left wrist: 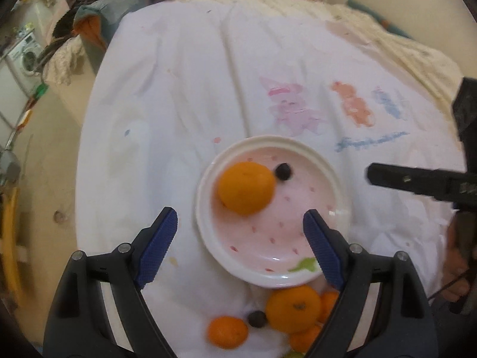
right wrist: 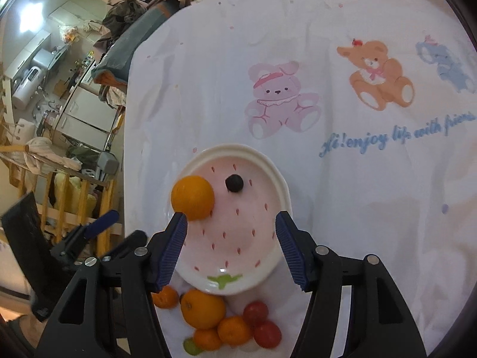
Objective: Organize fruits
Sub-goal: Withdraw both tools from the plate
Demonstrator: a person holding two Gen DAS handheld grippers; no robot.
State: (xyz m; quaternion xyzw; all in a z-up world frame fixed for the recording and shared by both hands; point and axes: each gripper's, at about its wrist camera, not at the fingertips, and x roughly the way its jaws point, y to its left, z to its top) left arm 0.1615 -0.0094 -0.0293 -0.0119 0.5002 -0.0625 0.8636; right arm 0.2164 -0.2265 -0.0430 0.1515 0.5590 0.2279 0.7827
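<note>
A pink strawberry-shaped plate (left wrist: 301,256) (right wrist: 262,208) lies on a white cloth. On it sit an orange (left wrist: 246,188) (right wrist: 193,197) and a dark berry (left wrist: 283,172) (right wrist: 234,183). My left gripper (left wrist: 240,229) is open and empty above the plate's near edge. My right gripper (right wrist: 231,235) is open and empty over the plate; its black fingers (left wrist: 417,180) show at the right of the left wrist view. In front of the plate lies a pile of oranges (left wrist: 293,308) (right wrist: 202,308), small tangerines (left wrist: 228,331) (right wrist: 234,329), red tomatoes (right wrist: 255,312), a dark berry (left wrist: 258,318) and a green fruit (right wrist: 190,346).
The white cloth (right wrist: 328,179) with teddy bear prints covers the table. A pile of clothes (left wrist: 98,15) lies past its far left corner. The table's left edge drops to a floor with a wooden rack (right wrist: 59,208) and a washing machine (left wrist: 25,56).
</note>
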